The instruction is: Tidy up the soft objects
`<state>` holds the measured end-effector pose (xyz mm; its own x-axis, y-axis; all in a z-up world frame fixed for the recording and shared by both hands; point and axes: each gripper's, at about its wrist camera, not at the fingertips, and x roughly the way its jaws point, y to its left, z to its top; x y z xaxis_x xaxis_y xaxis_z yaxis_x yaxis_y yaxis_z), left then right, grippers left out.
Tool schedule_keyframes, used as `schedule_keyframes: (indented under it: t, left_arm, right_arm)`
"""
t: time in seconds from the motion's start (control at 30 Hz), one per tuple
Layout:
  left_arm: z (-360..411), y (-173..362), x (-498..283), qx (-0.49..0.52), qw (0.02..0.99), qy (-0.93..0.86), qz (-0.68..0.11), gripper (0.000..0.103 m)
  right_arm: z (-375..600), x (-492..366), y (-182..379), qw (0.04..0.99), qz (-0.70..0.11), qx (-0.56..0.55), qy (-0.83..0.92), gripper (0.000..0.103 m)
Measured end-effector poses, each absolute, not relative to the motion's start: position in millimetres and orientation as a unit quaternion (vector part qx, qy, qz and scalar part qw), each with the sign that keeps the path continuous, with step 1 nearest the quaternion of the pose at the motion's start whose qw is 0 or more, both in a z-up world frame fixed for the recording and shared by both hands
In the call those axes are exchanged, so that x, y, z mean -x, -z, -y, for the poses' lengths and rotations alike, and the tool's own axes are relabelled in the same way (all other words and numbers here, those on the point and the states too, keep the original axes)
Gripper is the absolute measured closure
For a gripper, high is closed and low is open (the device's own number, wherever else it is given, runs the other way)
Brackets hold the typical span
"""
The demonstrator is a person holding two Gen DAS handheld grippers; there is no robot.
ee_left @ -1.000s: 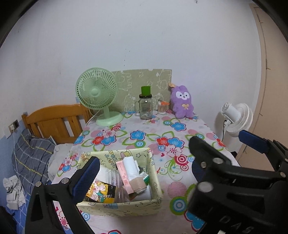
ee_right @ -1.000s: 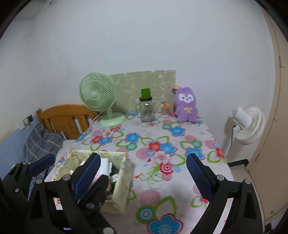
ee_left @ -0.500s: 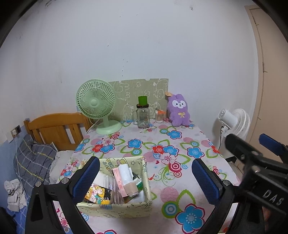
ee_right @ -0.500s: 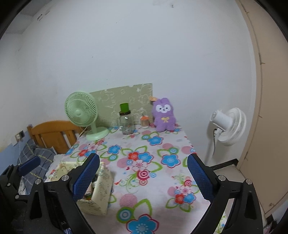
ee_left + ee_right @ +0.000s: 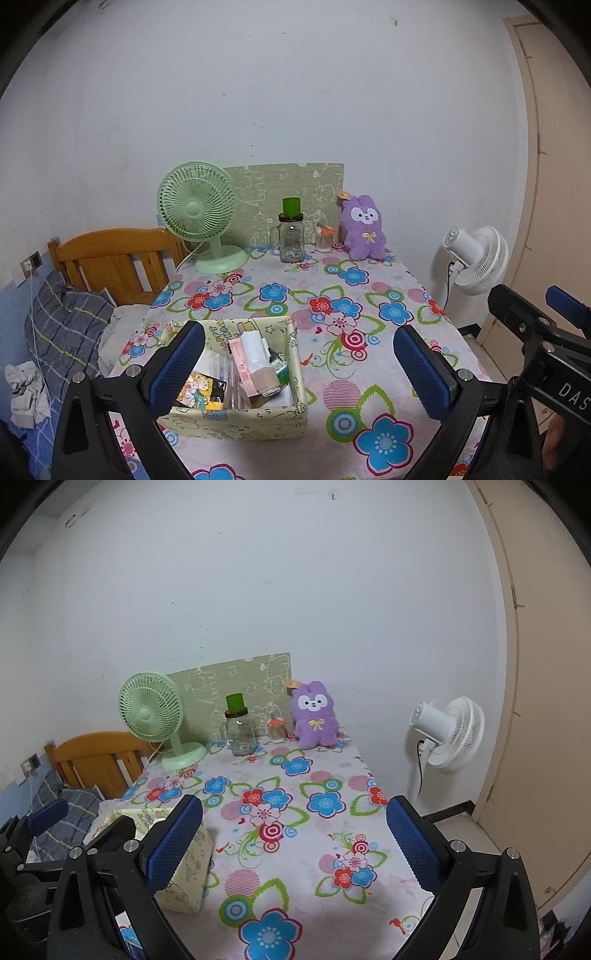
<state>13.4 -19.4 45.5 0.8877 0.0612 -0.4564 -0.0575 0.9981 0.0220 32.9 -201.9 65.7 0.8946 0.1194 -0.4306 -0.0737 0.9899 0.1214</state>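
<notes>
**A small room with a white wall and a flowered table**

A plain white plaster wall [image 5: 258, 92] stands behind a table covered by a cloth with bright printed flowers [image 5: 332, 295]. To the left is a wooden slatted headboard [image 5: 110, 258] and a grey checked pillow [image 5: 62, 325]. To the right, a white standing fan [image 5: 448, 734] stands on the floor beside a beige door [image 5: 546, 701]. The light is soft and even.

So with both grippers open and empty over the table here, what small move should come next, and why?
Probably carry the right gripper forward toward the purple plush rabbit at the table's far edge. It is the only clearly soft item standing loose, upright against the wall beside the glass jar. The fabric bin sits near the left gripper, and the path across the floral cloth looks unobstructed.
</notes>
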Motion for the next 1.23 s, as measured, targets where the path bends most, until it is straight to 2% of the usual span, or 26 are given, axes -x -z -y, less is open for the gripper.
schedule_keyframes:
  t: [1.23]
  left_arm:
    - [-6,-49,-15,0.017,0.973,-0.063,-0.223,0.000]
  right_arm:
    - [179,-38,-66,0.973,-0.218,-0.031,-0.071,0.001]
